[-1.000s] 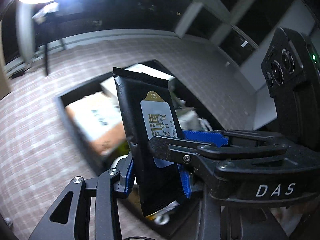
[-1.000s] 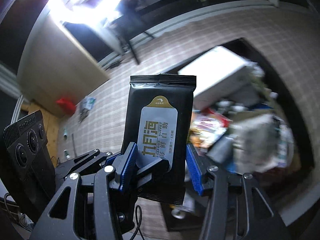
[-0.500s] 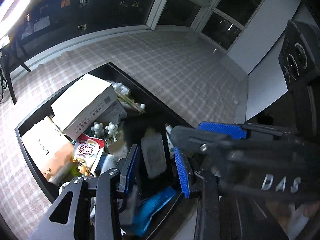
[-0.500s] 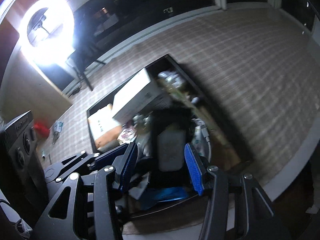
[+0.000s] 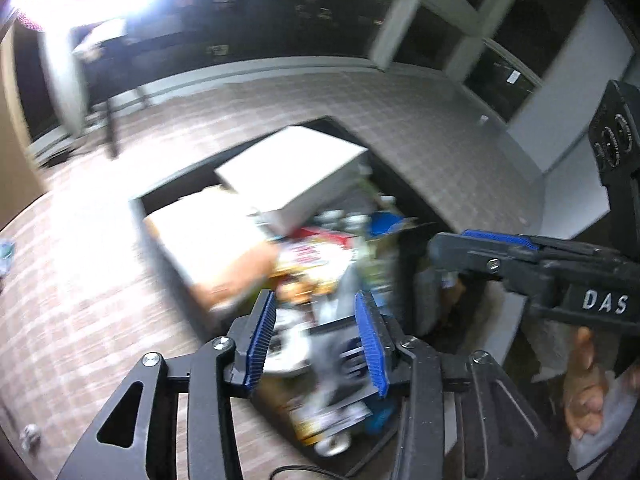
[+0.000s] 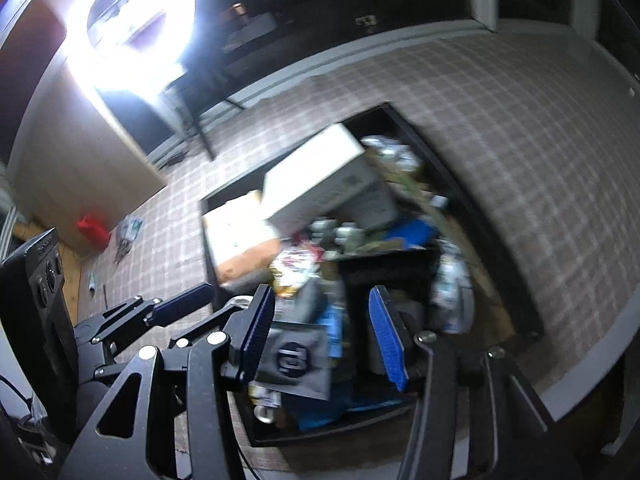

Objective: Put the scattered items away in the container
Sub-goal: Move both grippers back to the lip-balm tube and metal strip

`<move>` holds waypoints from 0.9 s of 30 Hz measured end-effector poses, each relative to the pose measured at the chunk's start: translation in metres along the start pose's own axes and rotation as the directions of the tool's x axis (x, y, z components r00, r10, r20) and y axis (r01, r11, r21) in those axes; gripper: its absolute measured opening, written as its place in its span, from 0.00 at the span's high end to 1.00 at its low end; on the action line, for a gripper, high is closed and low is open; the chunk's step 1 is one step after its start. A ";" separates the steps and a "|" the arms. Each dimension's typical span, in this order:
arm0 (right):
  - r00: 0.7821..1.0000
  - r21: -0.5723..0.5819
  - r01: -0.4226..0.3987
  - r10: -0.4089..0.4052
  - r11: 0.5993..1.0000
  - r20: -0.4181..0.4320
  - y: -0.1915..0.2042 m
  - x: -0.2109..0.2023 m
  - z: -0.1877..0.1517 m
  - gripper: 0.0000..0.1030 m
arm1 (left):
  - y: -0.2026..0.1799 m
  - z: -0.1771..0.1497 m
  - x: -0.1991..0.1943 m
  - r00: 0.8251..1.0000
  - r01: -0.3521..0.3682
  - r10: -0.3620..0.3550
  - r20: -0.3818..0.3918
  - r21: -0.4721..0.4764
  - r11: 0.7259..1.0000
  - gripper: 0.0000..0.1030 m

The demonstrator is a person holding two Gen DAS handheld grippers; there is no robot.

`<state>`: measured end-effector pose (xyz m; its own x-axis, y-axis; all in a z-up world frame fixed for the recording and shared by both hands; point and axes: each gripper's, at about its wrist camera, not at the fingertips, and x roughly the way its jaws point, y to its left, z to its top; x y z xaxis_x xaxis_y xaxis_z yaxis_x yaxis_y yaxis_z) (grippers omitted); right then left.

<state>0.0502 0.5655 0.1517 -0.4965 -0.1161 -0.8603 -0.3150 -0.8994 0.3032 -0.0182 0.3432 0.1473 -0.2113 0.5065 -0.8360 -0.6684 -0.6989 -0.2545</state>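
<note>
Both grippers have let go of the black packet; it now lies in the container (image 6: pixel 472 200) near its front edge. Left gripper (image 5: pixel 316 336) and right gripper (image 6: pixel 326 334) hang spread and empty. Heaped contents, white box (image 6: pixel 320 180) tilted on top, could spill if nudged.

Left gripper (image 5: pixel 316 336): black frame, blue ribbed pads, silver screws
Right gripper (image 6: pixel 322 336): black frame, blue ribbed pads, white "DAS" marking
Hand (image 5: pixel 588 384): bare skin, lower right of the frame, grey sleeve
Cable: thin, black, at bottom edge
</note>
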 end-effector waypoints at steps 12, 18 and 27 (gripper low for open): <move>0.984 -0.329 -0.161 0.125 0.930 -0.127 0.171 0.070 -0.010 0.52 | 0.179 -0.071 -0.065 0.976 -0.209 0.219 0.001 -0.296 0.932 0.58; 0.963 -0.504 -0.244 0.146 0.829 -0.226 0.265 0.101 -0.038 0.52 | 0.254 -0.118 -0.095 0.952 -0.289 0.303 -0.036 -0.431 0.855 0.58; 0.931 -0.630 -0.332 0.135 0.702 -0.339 0.368 0.145 -0.077 0.52 | 0.349 -0.179 -0.132 0.911 -0.376 0.400 -0.104 -0.609 0.698 0.58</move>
<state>-0.0759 0.1849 0.1070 -0.2301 -0.3728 -0.8989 0.4530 -0.8586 0.2401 -0.0963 -0.0583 0.0821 -0.3858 0.1294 -0.9135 0.0471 -0.9861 -0.1596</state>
